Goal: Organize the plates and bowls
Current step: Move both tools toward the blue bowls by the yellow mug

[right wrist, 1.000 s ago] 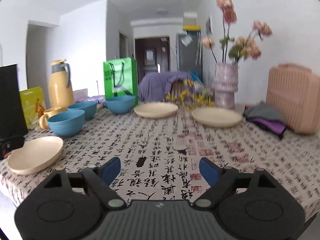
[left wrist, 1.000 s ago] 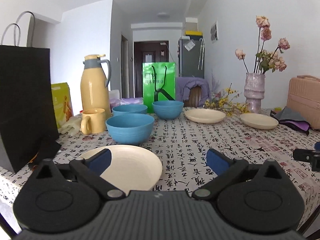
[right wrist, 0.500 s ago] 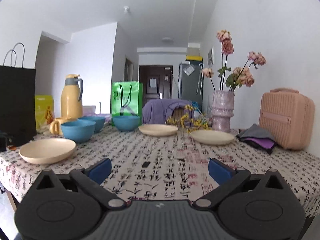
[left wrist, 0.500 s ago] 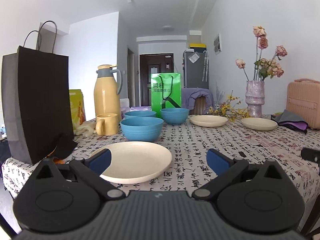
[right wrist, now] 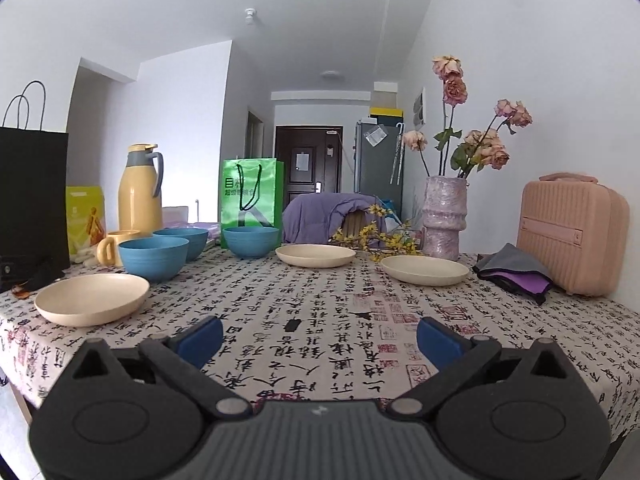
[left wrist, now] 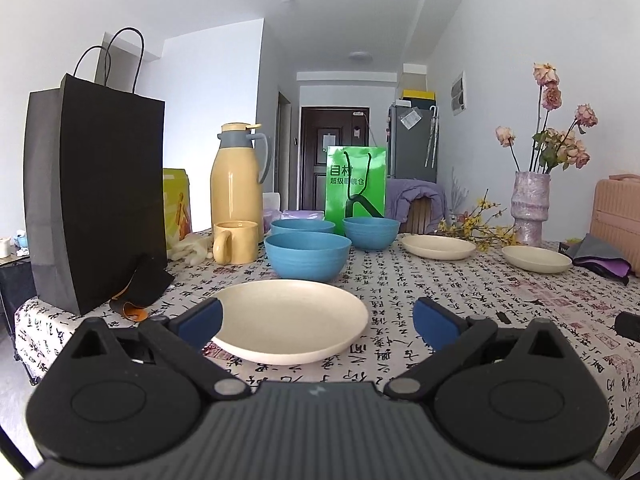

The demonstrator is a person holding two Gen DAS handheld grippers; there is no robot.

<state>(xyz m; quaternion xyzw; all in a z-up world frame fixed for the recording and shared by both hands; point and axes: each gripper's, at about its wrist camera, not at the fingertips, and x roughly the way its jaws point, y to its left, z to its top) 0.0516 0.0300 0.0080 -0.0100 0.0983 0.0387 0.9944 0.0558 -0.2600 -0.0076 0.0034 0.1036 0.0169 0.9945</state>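
Your left gripper point(left wrist: 316, 322) has its jaws spread wide with nothing clamped; the near cream round plate point(left wrist: 290, 320) lies just beyond the blue fingertips point(left wrist: 199, 317). Only this view shows the black paper bag point(left wrist: 96, 200) whole, at far left. Behind the plate stand three blue ribbed bowls point(left wrist: 307, 256), close together. Your right gripper point(right wrist: 320, 338) is also spread wide, over bare calligraphy-print tablecloth point(right wrist: 320, 312). That view shows the two far cream plates point(right wrist: 316, 255) clearly, and only it shows the whole pink ribbed case point(right wrist: 572, 232) at far right.
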